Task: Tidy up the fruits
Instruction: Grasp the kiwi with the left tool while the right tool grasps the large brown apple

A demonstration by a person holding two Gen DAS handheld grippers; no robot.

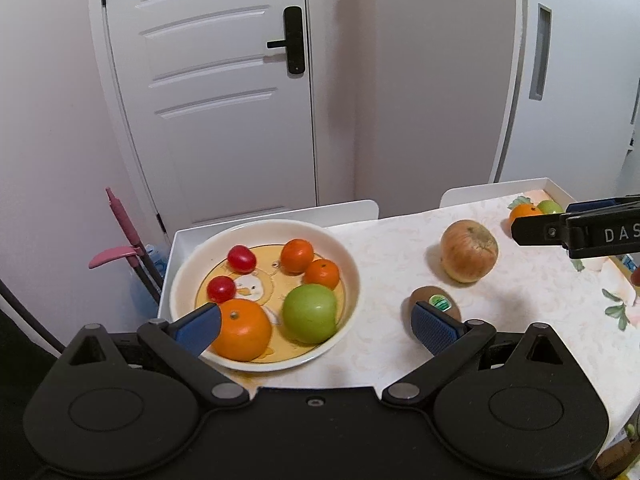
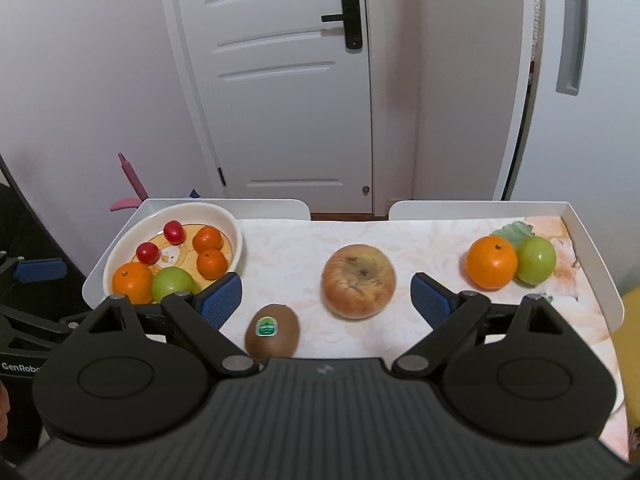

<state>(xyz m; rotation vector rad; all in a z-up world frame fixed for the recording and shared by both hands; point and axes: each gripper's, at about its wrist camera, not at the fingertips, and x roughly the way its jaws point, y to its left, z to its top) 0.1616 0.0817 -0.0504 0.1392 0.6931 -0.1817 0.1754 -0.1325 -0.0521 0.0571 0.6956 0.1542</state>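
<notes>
A cream bowl at the table's left holds several fruits: a big orange, a green apple, two small oranges and two red cherry tomatoes. On the cloth lie a kiwi, a wrinkled apple, and at the far right an orange touching a green apple. My left gripper is open and empty over the bowl's near rim. My right gripper is open and empty, above the kiwi and the wrinkled apple.
The table is a white tray top with raised edges, covered by a floral cloth. A white door and walls stand behind. A pink-handled tool leans at the left.
</notes>
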